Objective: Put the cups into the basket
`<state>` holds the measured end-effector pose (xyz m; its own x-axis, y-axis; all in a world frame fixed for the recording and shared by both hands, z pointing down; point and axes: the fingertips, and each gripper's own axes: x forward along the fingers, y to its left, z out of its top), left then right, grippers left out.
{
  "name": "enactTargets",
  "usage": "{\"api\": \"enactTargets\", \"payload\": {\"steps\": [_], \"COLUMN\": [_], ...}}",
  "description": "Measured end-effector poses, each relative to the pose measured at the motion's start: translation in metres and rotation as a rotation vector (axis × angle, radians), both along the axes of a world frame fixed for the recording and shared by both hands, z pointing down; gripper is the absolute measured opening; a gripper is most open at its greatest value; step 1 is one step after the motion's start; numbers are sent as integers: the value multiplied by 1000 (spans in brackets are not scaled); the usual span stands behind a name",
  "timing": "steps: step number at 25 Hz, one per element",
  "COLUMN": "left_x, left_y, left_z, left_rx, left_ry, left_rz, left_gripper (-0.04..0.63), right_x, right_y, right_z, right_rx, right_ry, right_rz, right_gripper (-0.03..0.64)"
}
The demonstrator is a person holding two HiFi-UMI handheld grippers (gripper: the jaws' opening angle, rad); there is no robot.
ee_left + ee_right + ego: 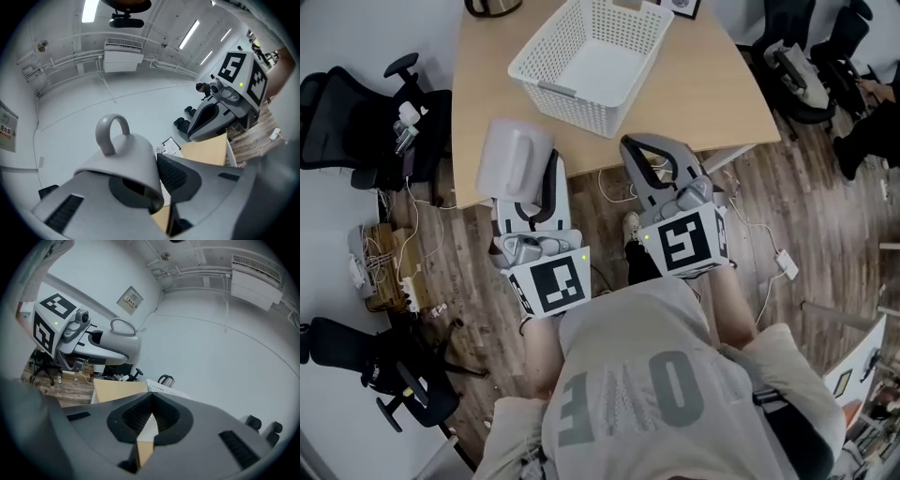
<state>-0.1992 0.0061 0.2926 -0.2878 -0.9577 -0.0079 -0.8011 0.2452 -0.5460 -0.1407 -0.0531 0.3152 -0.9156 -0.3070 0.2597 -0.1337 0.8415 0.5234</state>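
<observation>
The left gripper [157,187] pinches a pale cup [124,154] by its rim. The right gripper [150,420] is pressed together, empty, near the basket [572,101].

Wooden table [487,84], black office chair [352,112], kettle [165,379]

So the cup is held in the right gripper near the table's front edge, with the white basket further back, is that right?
Not quite: the left gripper holds the cup, jaws clamped on its rim, as the left gripper view shows; the right gripper is shut and empty. The white basket and table are as you say.
</observation>
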Motion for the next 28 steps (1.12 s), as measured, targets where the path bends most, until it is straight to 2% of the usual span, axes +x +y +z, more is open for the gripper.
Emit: {"api": "enactTargets", "payload": {"steps": [8,13,20,23,28], "left_x": [-36,-57,-81,-87,-100], "left_y": [-81,-138,-203,-217,-228], "left_z": [-13,-25,-31,-27,-27], "left_rx": [-6,-75,-88,-115,-124], "left_ry": [-11,-44,-28,-30,-44], "left_rz": [-30,-42,-50,-56,-47], "left_gripper": [54,54,54,54,54], "right_x": [-27,-44,-72,-82,-96], "right_y": [-84,-138,-212,-225,-230], "right_z": [-11,-17,-13,-10,-14], "right_rx": [-11,-47,-30,2,-24], "right_ry": [-13,-30,-55,-44,-67], "right_rz": [-11,-48,-38,-33,-29], "right_gripper": [-6,-6,-6,-6,-6]}}
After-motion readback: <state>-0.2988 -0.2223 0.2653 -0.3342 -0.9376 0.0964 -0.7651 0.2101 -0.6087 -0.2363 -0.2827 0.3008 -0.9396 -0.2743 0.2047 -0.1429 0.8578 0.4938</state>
